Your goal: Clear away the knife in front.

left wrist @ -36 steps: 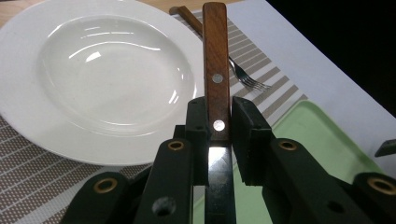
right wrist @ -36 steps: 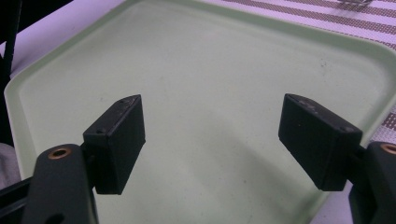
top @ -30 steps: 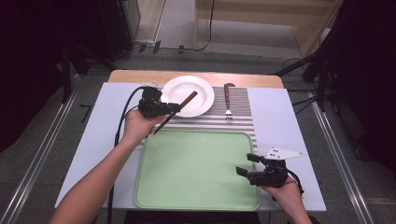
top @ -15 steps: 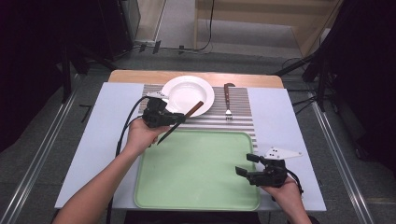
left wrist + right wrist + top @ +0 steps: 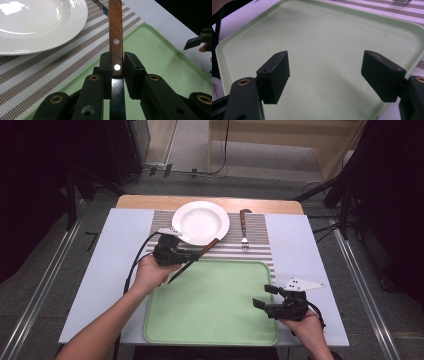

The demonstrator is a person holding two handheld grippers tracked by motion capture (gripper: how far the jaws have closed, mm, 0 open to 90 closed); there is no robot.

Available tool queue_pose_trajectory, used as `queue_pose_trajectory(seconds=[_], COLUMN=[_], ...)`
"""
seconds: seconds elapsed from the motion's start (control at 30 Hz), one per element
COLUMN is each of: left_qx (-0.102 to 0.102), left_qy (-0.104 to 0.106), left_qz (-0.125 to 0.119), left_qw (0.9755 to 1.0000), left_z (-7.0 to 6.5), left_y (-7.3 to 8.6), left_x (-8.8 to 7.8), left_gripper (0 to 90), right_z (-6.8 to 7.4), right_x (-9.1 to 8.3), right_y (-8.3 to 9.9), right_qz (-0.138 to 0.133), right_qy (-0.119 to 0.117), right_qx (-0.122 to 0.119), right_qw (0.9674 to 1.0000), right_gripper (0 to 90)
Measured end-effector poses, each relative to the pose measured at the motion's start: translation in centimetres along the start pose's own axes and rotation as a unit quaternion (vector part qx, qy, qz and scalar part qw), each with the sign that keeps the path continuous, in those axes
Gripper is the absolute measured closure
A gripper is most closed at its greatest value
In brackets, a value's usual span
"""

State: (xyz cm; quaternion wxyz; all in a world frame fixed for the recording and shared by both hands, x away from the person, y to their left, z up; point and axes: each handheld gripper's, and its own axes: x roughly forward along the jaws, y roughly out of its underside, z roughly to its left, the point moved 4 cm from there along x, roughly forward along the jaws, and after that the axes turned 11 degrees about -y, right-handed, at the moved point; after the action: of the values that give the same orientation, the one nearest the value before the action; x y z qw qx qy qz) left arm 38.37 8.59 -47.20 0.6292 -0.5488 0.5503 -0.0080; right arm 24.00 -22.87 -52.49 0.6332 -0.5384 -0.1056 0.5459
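The left gripper [image 5: 117,68] clamps the wooden-handled knife [image 5: 115,30], carried above the tray [image 5: 225,320] edge near the plate [image 5: 200,222]. The right gripper [image 5: 334,75] idles, jaws apart. Likely next: lower and release the knife beside the plate.

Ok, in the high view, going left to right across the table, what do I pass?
Left gripper shut on the wooden-handled knife → white plate → fork → right gripper, jaws open over the green tray.
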Motion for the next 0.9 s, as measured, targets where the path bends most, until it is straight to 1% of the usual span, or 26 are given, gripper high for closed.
queue_pose_trajectory(seconds=[0.23,0.27,0.3,0.4,0.47,0.5,0.53,0.63,0.73,0.8,0.83,0.9], left_qx=[-0.001,-0.001,0.003,0.002,-0.001,-0.008,-0.01,-0.008,0.0,0.004,0.002,0.006], left_qy=[0.007,0.007,0.004,0.006,0.01,0.011,0.014,0.015,0.014,0.009,0.012,0.01], left_qz=[0.002,0.002,0.006,0.007,0.006,0.005,0.005,0.007,0.015,0.016,0.018,0.019], left_qw=[1.0,1.0,1.0,1.0,0.9999,0.9999,0.9998,0.9998,0.9998,0.9998,0.9998,0.9997], left_z=[-0.8,-0.8,-0.9,-1.1,-1.2,-1.2,-1.3,-1.8,-2.2,-2.3,-2.4,-2.4], left_y=[1.4,1.4,1.8,2.0,2.3,2.4,2.5,3.0,3.5,3.8,3.9,4.3], left_x=[-0.3,-0.3,-0.4,-0.5,-0.6,-0.6,-0.7,-0.7,-0.6,-0.6,-0.6,-0.8], left_gripper=[77.4,77.3,77.3,77.4,77.3,77.4,77.3,77.3,77.3,77.3,77.3,77.3], right_z=[0.0,0.0,0.0,0.0,0.0,0.1,0.1,0.0,0.0,0.0,0.0,0.0], right_x=[-0.1,-0.1,-0.1,-0.1,-0.1,-0.1,-0.1,0.0,0.0,0.1,0.1,0.0], right_y=[0.0,0.0,0.0,0.0,0.0,0.0,0.1,0.0,0.0,0.0,0.0,0.1], right_qz=[0.0,0.0,-0.001,-0.002,-0.001,0.0,0.001,0.001,0.001,0.001,0.002,0.002], right_qy=[0.002,0.002,0.003,0.002,0.001,0.001,0.001,0.001,0.001,0.0,0.001,0.0], right_qx=[-0.002,-0.002,-0.002,-0.002,-0.002,-0.002,-0.002,0.001,-0.001,-0.002,-0.002,0.0], right_qw=[1.0,1.0,1.0,1.0,1.0,1.0,1.0,1.0,1.0,1.0,1.0,1.0], right_gripper=[22.0,22.0,22.0,22.0,22.0,22.0,22.0,22.0,22.0,22.0,22.0,22.0])
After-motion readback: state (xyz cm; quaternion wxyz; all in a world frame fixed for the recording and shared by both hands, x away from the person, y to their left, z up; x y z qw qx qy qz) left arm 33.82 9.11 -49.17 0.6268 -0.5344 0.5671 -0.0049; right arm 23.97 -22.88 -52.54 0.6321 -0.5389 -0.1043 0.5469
